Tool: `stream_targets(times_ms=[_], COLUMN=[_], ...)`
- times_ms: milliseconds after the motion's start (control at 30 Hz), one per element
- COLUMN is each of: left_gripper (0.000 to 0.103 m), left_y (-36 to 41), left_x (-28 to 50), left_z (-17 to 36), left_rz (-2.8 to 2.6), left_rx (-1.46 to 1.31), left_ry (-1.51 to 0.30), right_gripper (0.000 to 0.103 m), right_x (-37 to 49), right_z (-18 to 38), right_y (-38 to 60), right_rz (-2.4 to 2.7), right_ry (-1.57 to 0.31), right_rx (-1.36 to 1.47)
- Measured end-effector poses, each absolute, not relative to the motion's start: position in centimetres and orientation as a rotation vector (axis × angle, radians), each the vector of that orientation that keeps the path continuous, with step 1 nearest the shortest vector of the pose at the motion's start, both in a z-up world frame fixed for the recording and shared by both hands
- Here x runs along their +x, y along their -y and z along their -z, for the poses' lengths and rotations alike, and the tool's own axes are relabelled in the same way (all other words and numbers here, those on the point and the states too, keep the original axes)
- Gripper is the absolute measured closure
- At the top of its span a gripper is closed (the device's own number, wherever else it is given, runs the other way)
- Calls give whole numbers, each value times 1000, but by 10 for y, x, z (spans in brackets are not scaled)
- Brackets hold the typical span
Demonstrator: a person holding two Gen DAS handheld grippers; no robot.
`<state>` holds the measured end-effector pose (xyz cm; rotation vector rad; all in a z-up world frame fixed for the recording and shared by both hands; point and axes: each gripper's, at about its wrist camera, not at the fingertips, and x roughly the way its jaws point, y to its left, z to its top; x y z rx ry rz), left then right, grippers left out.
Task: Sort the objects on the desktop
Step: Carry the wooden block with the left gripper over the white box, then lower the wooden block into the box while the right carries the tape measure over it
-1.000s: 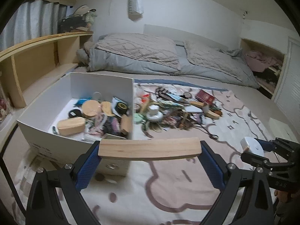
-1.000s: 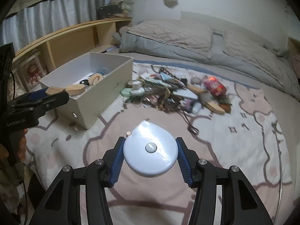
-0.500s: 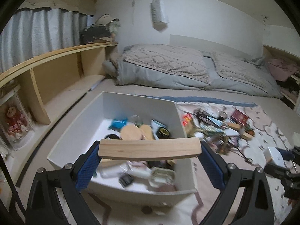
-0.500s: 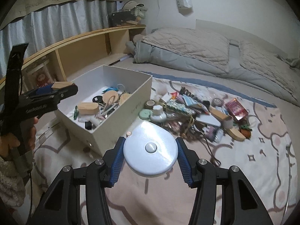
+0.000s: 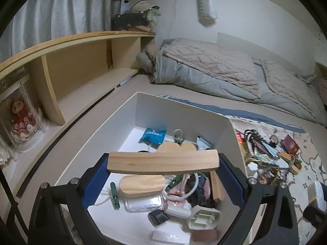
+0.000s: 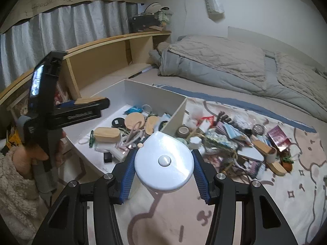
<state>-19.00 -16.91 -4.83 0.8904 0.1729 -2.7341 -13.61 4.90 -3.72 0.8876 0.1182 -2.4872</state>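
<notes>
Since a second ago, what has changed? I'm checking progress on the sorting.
Both hand-held grippers travelled toward the white open box: the left carried its flat wooden block over it, the right brought its round white tape measure to its corner. Neither let go; the clutter pile stayed.

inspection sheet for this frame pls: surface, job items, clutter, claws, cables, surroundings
Surface: patterned bed cover, bare near the claws.
Job's things: white box partly filled; wooden bar and round white tape measure are both in hand.
Clutter: loose pile of small items on the cover right of the box, including a tape roll and a red packet.
Claws: left claw shut on the wooden bar, over the box; right claw shut on the tape measure, short of the box.
Cables: white cord lying in the box.
Surroundings: wooden shelf, grey curtain, folded duvet, doll in a clear case.
</notes>
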Motion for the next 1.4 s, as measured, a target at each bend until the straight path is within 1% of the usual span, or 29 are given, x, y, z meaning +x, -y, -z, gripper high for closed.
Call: stream_targets(times_ms=[200, 433, 633, 733, 933, 1200, 1400], left_gripper=[4, 4, 4, 4, 4, 4, 4], left_y=[182, 199, 205, 207, 213, 221, 220], left_x=[-210, -224, -227, -227, -225, -225, -227], left_z=[59, 64, 65, 63, 66, 70, 70], left_rz=[2659, 2598, 2580, 2576, 2568, 2553, 2564], left_rx=[922, 944, 950, 942, 966, 988, 992], left_ry=[-166, -236, -274, -262, -261, -291, -280], right_gripper=[49, 49, 49, 49, 49, 49, 49], right_x=[-135, -136, -156, -168, -198, -248, -266], right_z=[38, 40, 34, 31, 31, 54, 73], right_y=[-39, -39, -26, -16, 13, 41, 54], right_rz=[2476, 2472, 2440, 2426, 2392, 2313, 2288], right_ry=[-124, -126, -92, -82, -140, -108, -94], right_rx=[886, 910, 916, 914, 928, 1064, 1127])
